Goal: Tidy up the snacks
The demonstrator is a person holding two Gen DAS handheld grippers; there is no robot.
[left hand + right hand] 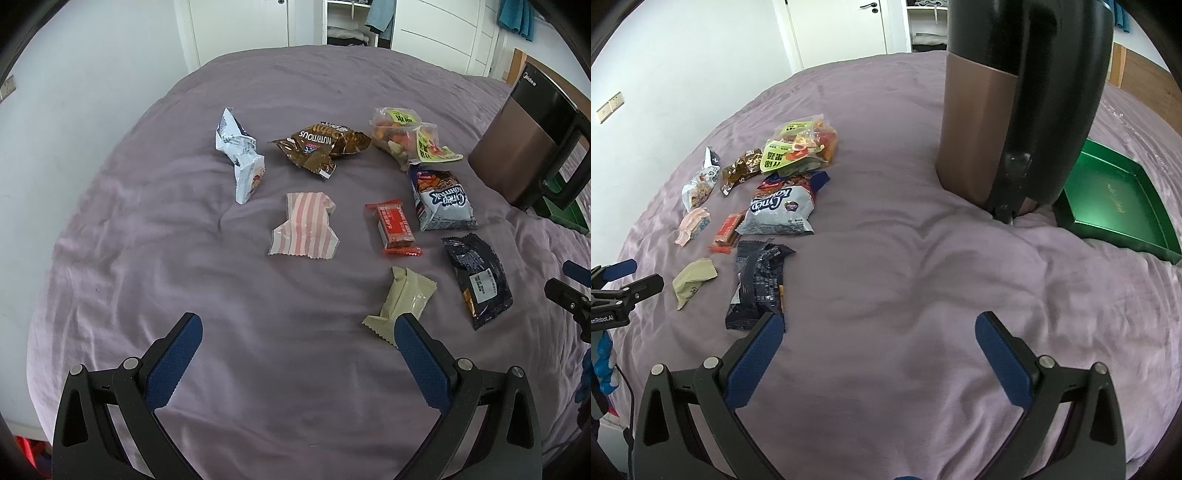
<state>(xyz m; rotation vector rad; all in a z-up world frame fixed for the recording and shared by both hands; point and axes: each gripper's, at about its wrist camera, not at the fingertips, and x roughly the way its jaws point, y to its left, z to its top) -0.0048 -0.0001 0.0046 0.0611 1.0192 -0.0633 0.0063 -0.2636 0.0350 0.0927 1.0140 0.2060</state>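
From my left wrist view, my left claw is spread wide over the purple bed, with the snack packs lying ahead. From my right wrist view, my right claw is spread too, holding nothing; the green tray sits behind a brown jug.

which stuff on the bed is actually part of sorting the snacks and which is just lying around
Part of the job:
- brown Nutritious bag
- white crumpled bag
- pink striped wrapper
- red bar
- dried fruit packs
- blue-white chip bag
- dark navy packet
- beige wrapper
- green tray, likely the destination

Just lying about:
- brown and black kettle
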